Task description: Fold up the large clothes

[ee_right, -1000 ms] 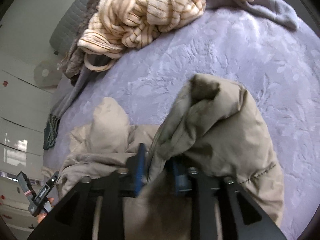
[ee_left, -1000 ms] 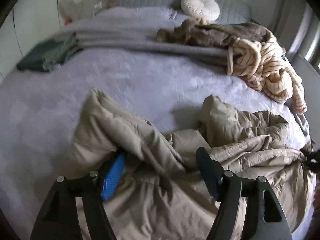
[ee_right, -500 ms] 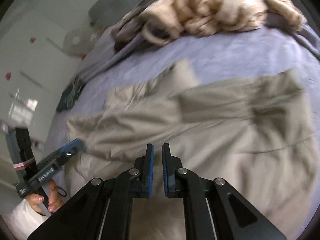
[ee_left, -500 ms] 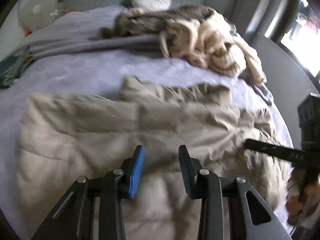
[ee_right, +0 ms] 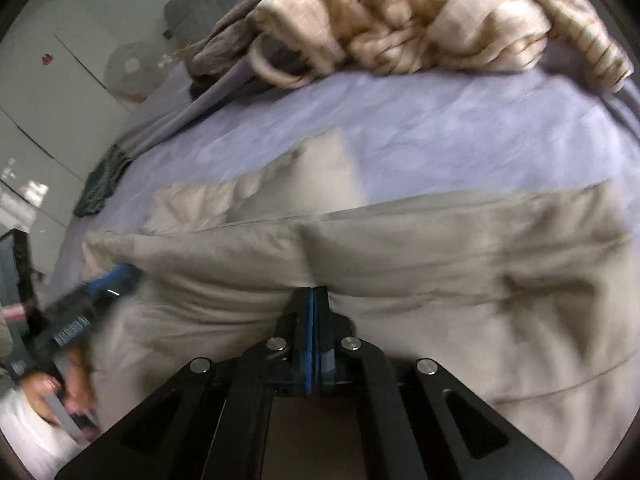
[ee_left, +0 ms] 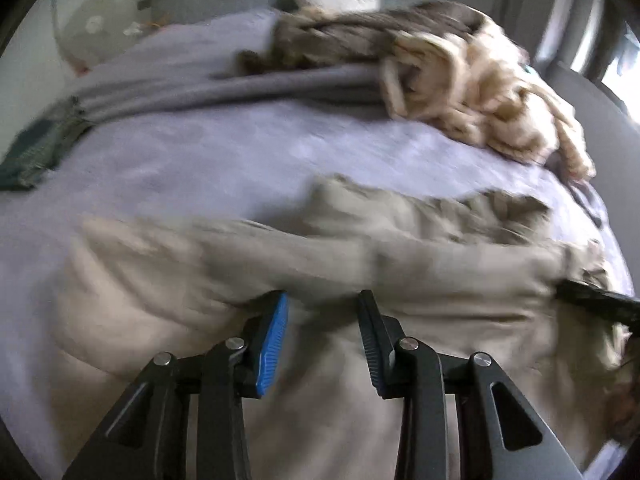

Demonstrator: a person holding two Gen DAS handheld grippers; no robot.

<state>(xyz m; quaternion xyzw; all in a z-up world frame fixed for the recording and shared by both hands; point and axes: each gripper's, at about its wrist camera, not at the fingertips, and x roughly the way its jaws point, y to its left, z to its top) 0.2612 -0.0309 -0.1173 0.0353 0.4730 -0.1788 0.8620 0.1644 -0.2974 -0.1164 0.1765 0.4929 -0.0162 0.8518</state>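
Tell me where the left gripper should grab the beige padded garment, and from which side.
Grip the beige padded garment on the raised fold ridge just ahead of the left gripper, whose jaws stand open. Come in low from the near edge, along the bed. The ridge stands proud of the flat quilted body, so it probably gives a pinchable lip; the rest lies too flat.

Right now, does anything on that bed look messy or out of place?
Yes. Beyond the beige padded coat spread in front, a cream striped garment lies bunched in a tangled heap near the headboard, with a brown one crumpled beside it. A dark green garment sits apart at the bed's left edge.
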